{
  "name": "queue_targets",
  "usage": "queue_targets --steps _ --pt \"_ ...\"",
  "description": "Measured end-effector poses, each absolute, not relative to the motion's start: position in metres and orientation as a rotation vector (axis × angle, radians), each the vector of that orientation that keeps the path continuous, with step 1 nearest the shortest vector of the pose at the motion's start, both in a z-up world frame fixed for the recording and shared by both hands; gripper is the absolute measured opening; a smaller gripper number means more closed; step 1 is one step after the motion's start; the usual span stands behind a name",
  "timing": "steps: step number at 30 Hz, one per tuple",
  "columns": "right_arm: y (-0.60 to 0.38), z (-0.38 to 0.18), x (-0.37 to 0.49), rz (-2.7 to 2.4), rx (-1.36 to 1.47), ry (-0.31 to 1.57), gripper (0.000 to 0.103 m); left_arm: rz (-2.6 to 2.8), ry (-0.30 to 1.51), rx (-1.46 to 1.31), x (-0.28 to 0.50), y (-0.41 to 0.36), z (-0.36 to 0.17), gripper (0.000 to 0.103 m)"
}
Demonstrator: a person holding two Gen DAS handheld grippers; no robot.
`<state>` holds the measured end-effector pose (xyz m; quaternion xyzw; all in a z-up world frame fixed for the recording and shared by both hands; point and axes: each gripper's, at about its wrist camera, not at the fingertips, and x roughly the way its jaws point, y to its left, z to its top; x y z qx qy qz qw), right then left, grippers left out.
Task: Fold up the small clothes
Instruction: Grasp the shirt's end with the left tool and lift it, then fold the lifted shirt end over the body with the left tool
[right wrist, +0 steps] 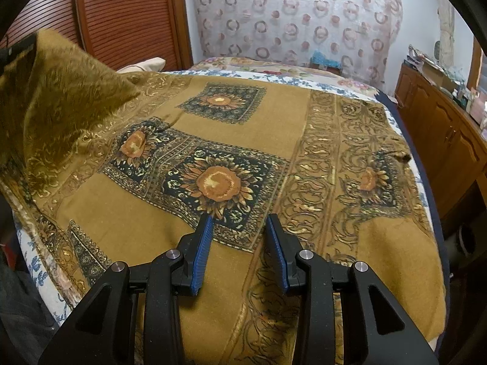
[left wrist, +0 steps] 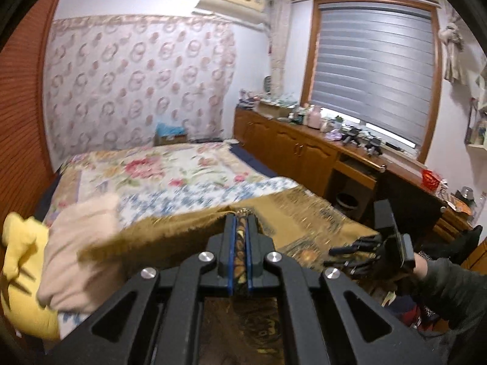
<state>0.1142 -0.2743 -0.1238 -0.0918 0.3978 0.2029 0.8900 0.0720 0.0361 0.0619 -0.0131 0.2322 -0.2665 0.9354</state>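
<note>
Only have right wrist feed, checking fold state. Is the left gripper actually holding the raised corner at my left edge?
Observer: Yes. The left gripper is shut on the sunflower scarf, a fold pinched between its pads.
Operator: Anything left of the scarf?
Observer: A beige garment and a yellow cloth lie on the bedspread.
Operator: My right gripper?
Observer: The right gripper is open, over the scarf.

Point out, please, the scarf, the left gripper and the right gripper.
scarf (right wrist: 146, 237): right wrist view, plain mustard area.
left gripper (left wrist: 240, 228): left wrist view, fingertips shut on scarf edge.
right gripper (right wrist: 239, 222): right wrist view, open fingertip gap.
</note>
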Motion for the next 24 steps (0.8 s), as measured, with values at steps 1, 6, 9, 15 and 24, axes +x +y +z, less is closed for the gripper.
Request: queue_targets --steps 1,6,9,15,24 --pt "-0.276 -0.120 0.113 0.419 -0.185 0.818 0.036 -0.557 0.469 -0.020 0.075 0.029 0.066 0.002" --pt "-0.289 -0.095 0.099 0.388 -0.163 0.758 0.036 -0.635 0.459 0.025 0.094 -0.019 0.084 0.002" --pt "-0.302 -0.083 0.092 0.352 -0.156 0.730 0.036 -0.672 0.461 0.042 0.103 -0.045 0.093 0.002" --pt "-0.329 -0.065 0.083 0.295 -0.116 0.687 0.036 -0.754 0.465 0.084 0.110 -0.100 0.110 0.002" --pt "-0.341 -0.063 0.077 0.280 -0.081 0.679 0.036 -0.775 0.577 0.139 0.113 -0.137 0.082 0.009"
